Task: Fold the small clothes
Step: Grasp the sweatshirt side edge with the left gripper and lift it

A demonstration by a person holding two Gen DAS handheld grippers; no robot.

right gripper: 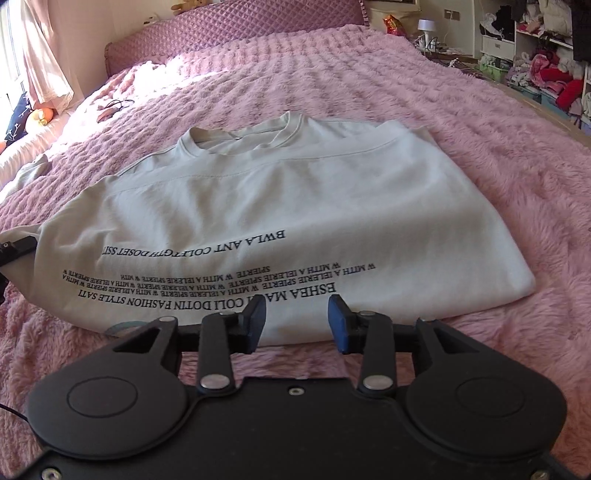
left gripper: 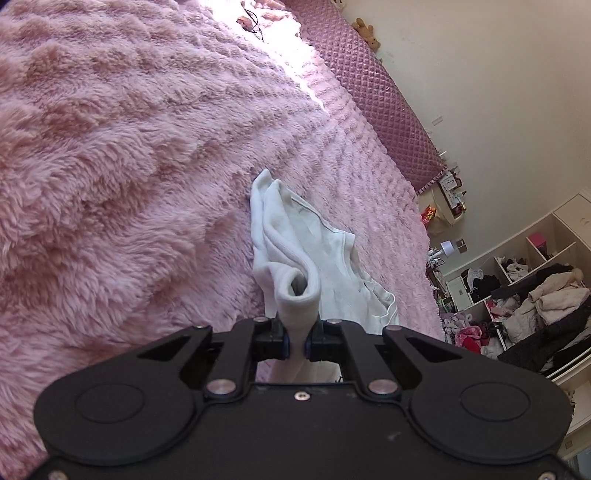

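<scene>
The left gripper [left gripper: 297, 341] is pinched nearly closed on a bunched fold of the white T-shirt [left gripper: 295, 258]; the cloth rises from between its blue pads [left gripper: 286, 343] toward 12 o'clock in a rolled tube and then spreads out over the pink fluffy bedspread [left gripper: 129, 166]. In the left wrist view the rest of the shirt trails off toward 2 o'clock from the grip, crumpled and partly lifted off the bed.

The right gripper [right gripper: 297, 321] stands partly open, its jaws a moderate way apart, and grips nothing. Its blue pads [right gripper: 338, 325] sit just over the near hem of the white T-shirt [right gripper: 258, 195], one to each side of a strip of cloth, but whether they touch the cloth cannot be told.

In the right wrist view the shirt lies spread across the middle of the bedspread [right gripper: 480, 184], collar [right gripper: 240, 138] toward 12 o'clock, black printed lettering [right gripper: 207, 280] upside down near the hem. Its right side is folded in with a straight edge; its left side runs out to 9 o'clock, where a black part of the other gripper [right gripper: 18, 247] meets it at the frame edge.

A quilted purple headboard [right gripper: 240, 33] stands at 12 o'clock, and open shelves [right gripper: 535, 55] stuffed with clothes at 2 o'clock.
</scene>
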